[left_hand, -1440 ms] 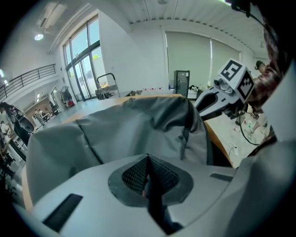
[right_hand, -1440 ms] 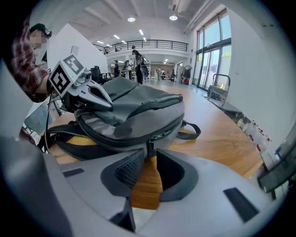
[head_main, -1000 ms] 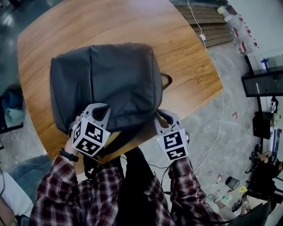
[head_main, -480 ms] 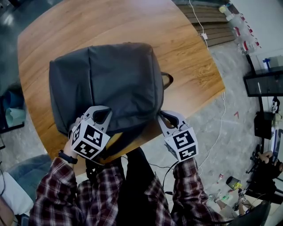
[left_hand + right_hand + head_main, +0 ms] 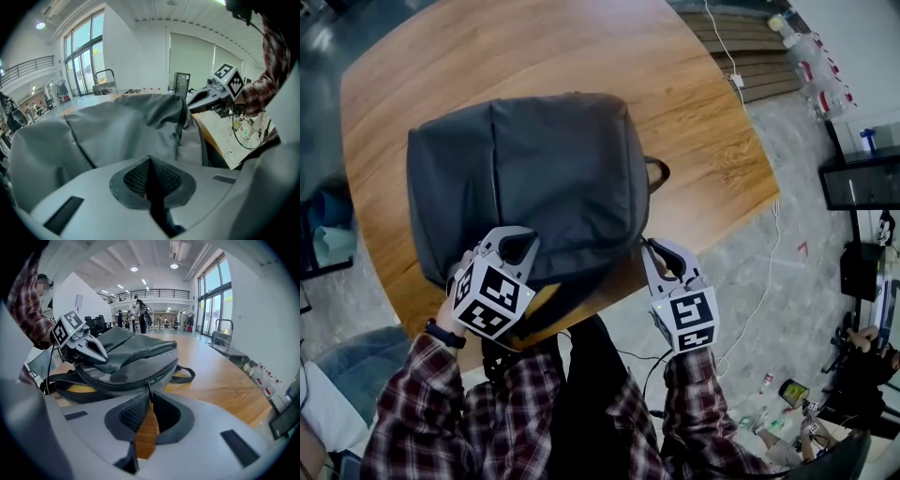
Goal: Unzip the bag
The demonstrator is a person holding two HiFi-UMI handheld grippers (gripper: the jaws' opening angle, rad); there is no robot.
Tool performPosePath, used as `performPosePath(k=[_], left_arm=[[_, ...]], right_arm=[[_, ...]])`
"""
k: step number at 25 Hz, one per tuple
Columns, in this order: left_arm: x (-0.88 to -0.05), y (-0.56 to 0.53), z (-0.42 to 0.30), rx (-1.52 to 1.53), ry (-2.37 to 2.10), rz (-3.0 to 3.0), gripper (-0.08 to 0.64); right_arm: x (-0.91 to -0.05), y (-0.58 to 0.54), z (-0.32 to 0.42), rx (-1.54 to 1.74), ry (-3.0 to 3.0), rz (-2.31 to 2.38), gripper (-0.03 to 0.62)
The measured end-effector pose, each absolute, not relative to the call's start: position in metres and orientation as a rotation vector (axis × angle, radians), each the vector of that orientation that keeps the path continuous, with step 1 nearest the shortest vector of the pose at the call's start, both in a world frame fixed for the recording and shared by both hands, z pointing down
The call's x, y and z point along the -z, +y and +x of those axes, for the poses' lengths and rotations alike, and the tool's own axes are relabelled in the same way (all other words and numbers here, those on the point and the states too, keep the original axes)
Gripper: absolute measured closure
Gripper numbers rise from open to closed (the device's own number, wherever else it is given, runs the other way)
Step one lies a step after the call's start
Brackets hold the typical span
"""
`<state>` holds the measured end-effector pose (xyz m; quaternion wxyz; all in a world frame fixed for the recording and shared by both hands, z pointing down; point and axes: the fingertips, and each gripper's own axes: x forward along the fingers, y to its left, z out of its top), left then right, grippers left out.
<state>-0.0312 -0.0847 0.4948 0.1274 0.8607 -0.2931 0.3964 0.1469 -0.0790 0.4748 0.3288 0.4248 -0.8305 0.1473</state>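
Wooden table in an open hall. The grey bag lies flat on it, near edge toward the person. Left tool is pressed together at the bag's near-left edge, probably to steady it. Can't tell if any fabric is caught between its pads. Right tool is closed at the tips on the zipper pull at the near-right corner, lined up to drag it along the track. Zip looks fully closed. The track's far run is hidden over the bag, and the straps are cut off below the near edge.
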Motion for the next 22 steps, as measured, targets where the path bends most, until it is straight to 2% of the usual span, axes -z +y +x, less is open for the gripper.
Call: performPosePath(k=[11, 15, 22], left_arm=[[-0.495, -0.084, -0.030, -1.154, -0.842, 2.523, 0.551], [-0.486, -0.072, -0.025, -1.107, -0.786, 2.740, 0.551], [-0.498, -0.087, -0.034, -1.049, -1.006, 2.614, 0.552]], right_arm=[[-0.488, -0.086, 0.133, -0.338, -2.148, 0.986, 0.571], [-0.484, -0.081, 0.135, -0.356, -2.126, 1.049, 0.574], [-0.497, -0.028, 0.103, -0.443, -2.091, 0.985, 0.574]])
